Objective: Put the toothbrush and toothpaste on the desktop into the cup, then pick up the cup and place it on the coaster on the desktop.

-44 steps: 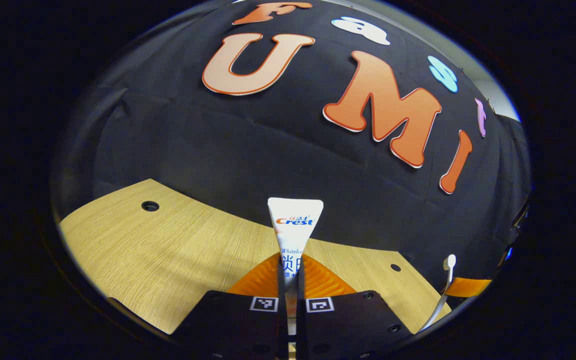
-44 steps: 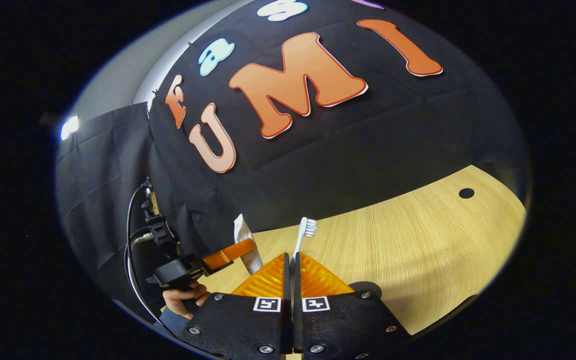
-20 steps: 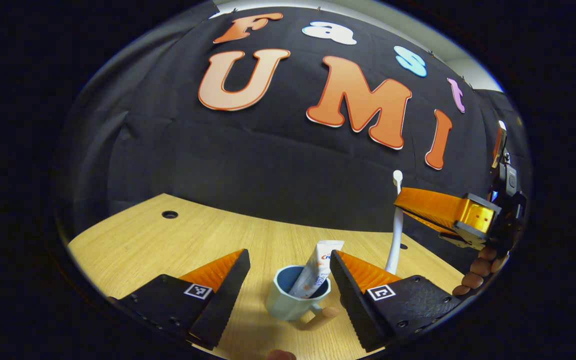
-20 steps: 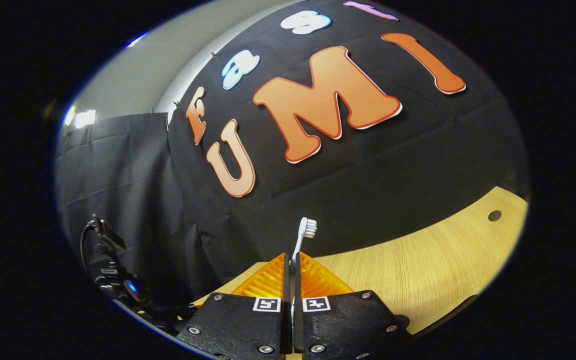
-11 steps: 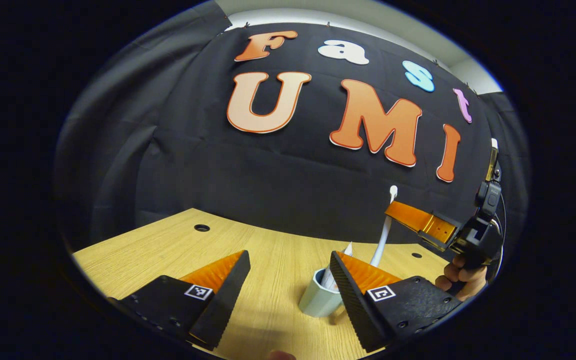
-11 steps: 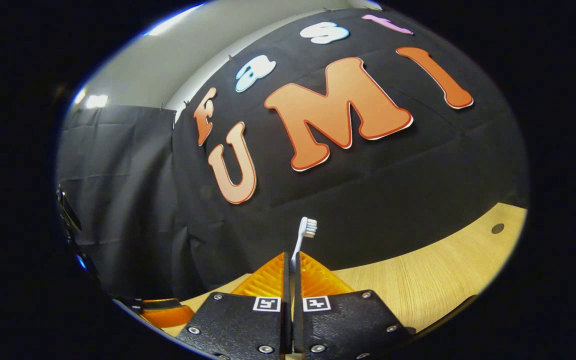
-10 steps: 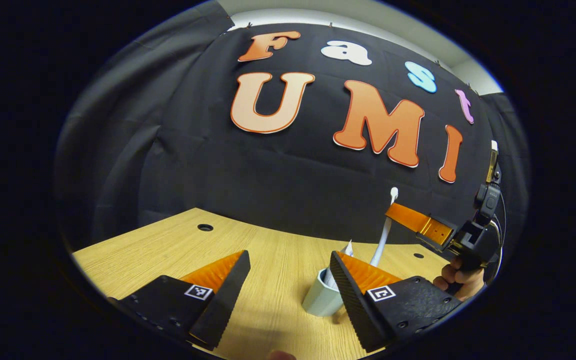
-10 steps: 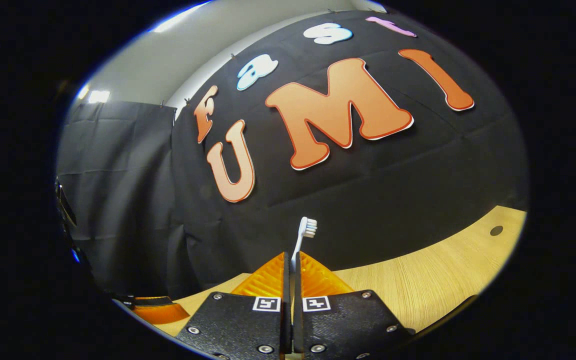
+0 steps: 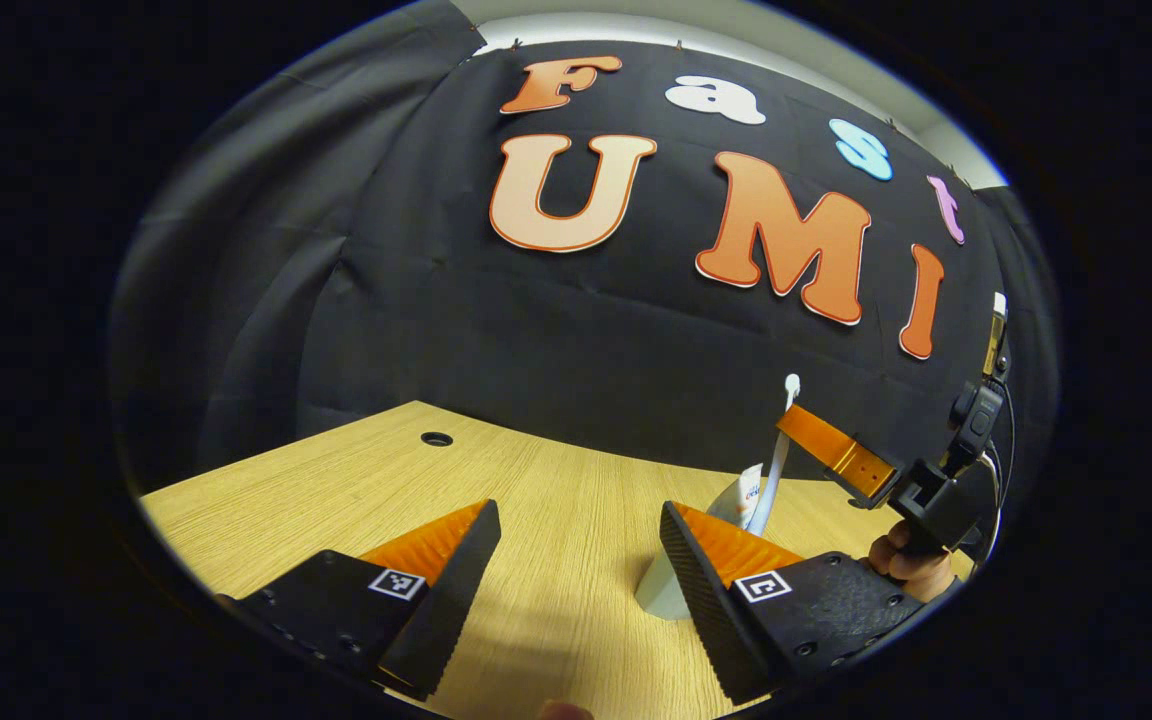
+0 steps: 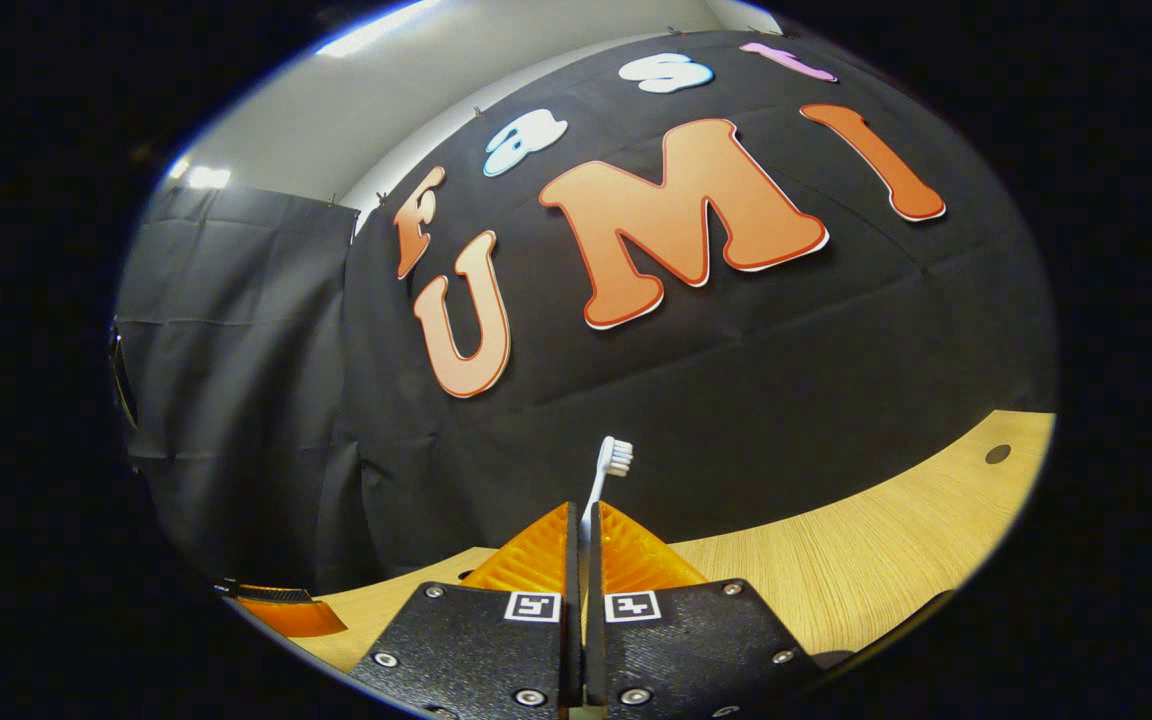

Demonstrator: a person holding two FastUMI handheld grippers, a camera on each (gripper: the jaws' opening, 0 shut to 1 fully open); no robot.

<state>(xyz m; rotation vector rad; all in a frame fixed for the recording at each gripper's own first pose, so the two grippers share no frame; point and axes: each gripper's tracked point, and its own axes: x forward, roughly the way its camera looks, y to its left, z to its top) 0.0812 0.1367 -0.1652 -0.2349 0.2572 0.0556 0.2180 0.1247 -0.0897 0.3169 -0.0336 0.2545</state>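
Observation:
In the left gripper view my left gripper [image 9: 578,512] stands open and holds nothing. A pale blue cup [image 9: 658,598] sits on the wooden desktop [image 9: 356,500], half hidden behind my right-hand finger [image 9: 726,570]. The white toothpaste tube [image 9: 748,492] leans out of the cup. Just above it my right gripper [image 9: 804,428], held by a hand [image 9: 901,560], grips the white toothbrush [image 9: 781,450] upright; the brush's lower end is hidden. In the right gripper view the right gripper [image 10: 583,520] is shut on the toothbrush [image 10: 608,470], bristles up.
The desktop has a round cable hole [image 9: 436,438] at the far left and another hole [image 10: 998,453] at the far right. Black cloth walls close the back and sides. One finger of the left gripper [image 10: 281,612] shows at the lower left of the right gripper view.
My left gripper released the toothpaste into the cup, opened and drew back leftward. The right gripper has carried the toothbrush in over the cup and lowered it beside the tube.

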